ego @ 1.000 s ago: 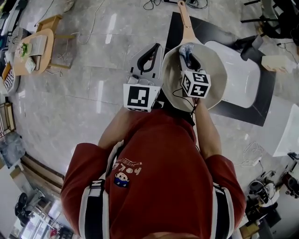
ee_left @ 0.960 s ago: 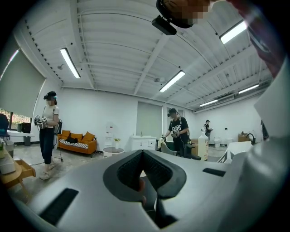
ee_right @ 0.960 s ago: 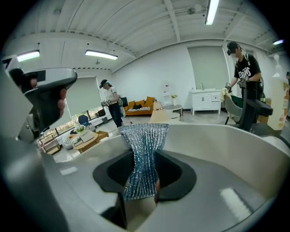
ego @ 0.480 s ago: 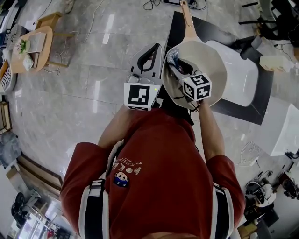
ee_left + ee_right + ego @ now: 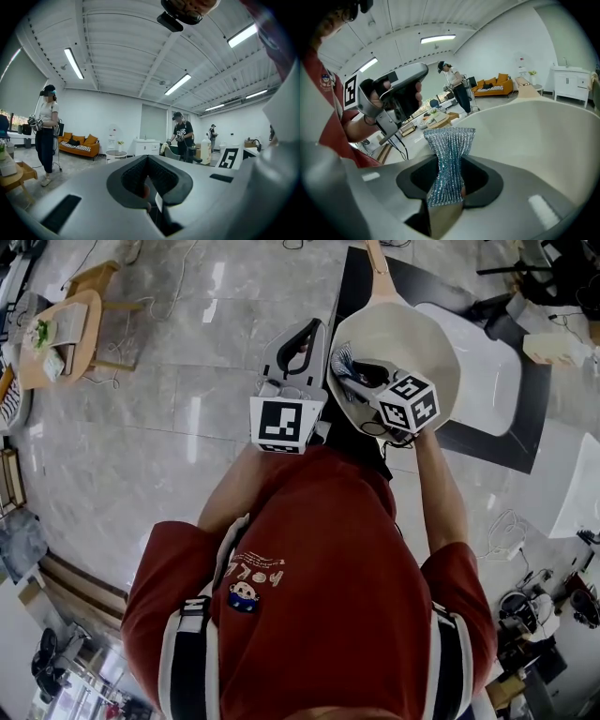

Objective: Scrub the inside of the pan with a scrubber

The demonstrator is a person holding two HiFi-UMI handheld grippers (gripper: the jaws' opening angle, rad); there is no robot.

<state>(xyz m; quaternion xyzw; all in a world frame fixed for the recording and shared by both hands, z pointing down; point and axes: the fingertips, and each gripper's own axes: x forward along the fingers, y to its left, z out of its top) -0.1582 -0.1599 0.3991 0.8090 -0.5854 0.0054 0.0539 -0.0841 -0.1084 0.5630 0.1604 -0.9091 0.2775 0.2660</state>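
- Right tool (image 5: 348,370) (image 5: 448,185) reaches over the pan's near-left side with its jaws clenched on a scrubber. The pinch sits at the cloth's waist, and the free end fans out ahead of the tips.
- Left tool (image 5: 307,334) (image 5: 148,190) hangs just outside the pan's left rim, pointing up and away. Its jaws are pressed together on nothing that I can make out, and it holds no part of the pan.
- Black worktop (image 5: 487,454) carries the pan, as far as the head view shows.
- Cream pan (image 5: 417,338) (image 5: 543,122) sits open side up with its tan handle (image 5: 379,263) pointing away from the person.
  - It looks rigid, with a smooth coated inside, so it is probably slick.
  - Nothing visibly steadies it, so it may slide or swivel under sideways strokes.
  - The handle or the left rim is the sensible place for the idle tool to brace it.
- Silvery-blue mesh scrubber (image 5: 340,358) (image 5: 449,152) lies at the pan's inner left wall, though I cannot tell whether it touches.
  - It looks light, soft and floppy, so it will likely fold instead of pushing back.
  - Firm pressure therefore calls for the jaw tips to ride close to the surface.
  - The mid-cloth grip seems secure, but the mesh could creep out under drag.
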